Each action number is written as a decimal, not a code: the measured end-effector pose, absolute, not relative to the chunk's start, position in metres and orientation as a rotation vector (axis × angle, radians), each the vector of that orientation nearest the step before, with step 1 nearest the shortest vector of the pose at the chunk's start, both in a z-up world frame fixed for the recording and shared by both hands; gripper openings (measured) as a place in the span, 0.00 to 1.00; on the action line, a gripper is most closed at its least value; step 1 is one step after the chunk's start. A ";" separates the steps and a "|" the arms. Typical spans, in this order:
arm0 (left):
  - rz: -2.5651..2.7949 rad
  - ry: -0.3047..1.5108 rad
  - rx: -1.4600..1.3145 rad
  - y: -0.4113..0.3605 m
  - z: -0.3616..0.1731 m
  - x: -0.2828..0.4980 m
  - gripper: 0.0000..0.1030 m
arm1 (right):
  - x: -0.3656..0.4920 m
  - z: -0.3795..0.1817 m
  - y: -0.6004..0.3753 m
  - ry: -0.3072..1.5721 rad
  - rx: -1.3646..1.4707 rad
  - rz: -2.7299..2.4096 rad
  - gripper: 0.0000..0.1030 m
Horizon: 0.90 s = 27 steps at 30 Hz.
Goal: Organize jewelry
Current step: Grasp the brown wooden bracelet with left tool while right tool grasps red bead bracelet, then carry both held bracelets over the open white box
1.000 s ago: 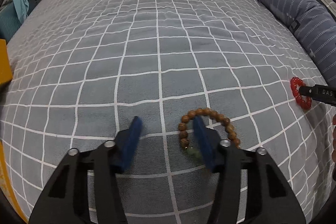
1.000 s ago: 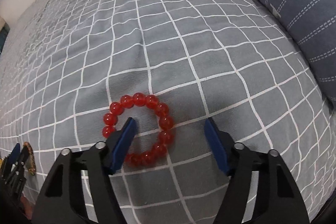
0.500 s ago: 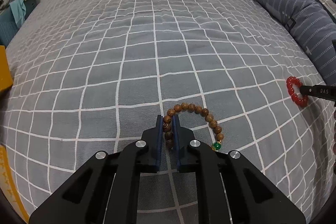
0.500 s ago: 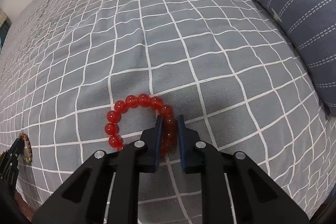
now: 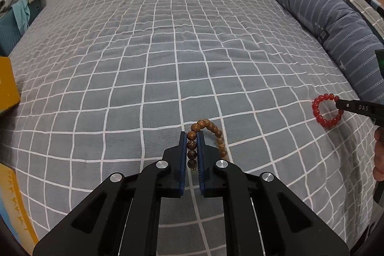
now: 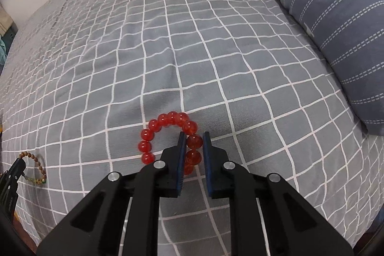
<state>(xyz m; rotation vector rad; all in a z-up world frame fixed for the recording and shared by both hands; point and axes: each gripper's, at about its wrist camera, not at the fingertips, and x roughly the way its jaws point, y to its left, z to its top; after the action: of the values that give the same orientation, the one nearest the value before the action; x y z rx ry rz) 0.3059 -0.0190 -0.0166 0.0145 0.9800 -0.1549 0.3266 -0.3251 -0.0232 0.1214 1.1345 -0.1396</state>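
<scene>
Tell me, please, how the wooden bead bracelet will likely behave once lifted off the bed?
The wooden bracelet, pinched by the left tongs at a few beads, will probably droop as a floppy loop. It looks light. Round beads may slip between the pads.

My wooden bracelet [image 5: 208, 133], brown grained beads with a green bead low on its loop, stands arched above the checked bedspread [image 5: 168, 52], some beads pinched between blue pads [image 5: 183, 150]. My red bracelet [image 6: 171, 136], glossy translucent beads, curves upright well to its right, likewise pinched at one side of its ring.
</scene>
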 end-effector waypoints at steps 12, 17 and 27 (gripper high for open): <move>-0.160 0.961 0.041 -0.022 0.013 0.284 0.07 | 0.307 0.005 -0.297 1.056 0.040 -0.109 0.13; -0.149 0.950 0.036 -0.018 0.027 0.270 0.07 | 0.292 0.018 -0.279 1.018 0.015 -0.083 0.13; -0.128 0.910 0.055 -0.006 0.044 0.237 0.07 | 0.255 0.039 -0.243 0.972 -0.016 -0.039 0.13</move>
<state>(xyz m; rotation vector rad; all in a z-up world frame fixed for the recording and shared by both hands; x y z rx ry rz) 0.2375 -0.0062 0.0441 0.0547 0.9101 -0.1283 0.2545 -0.2431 0.0394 -0.0156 0.9716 -0.0386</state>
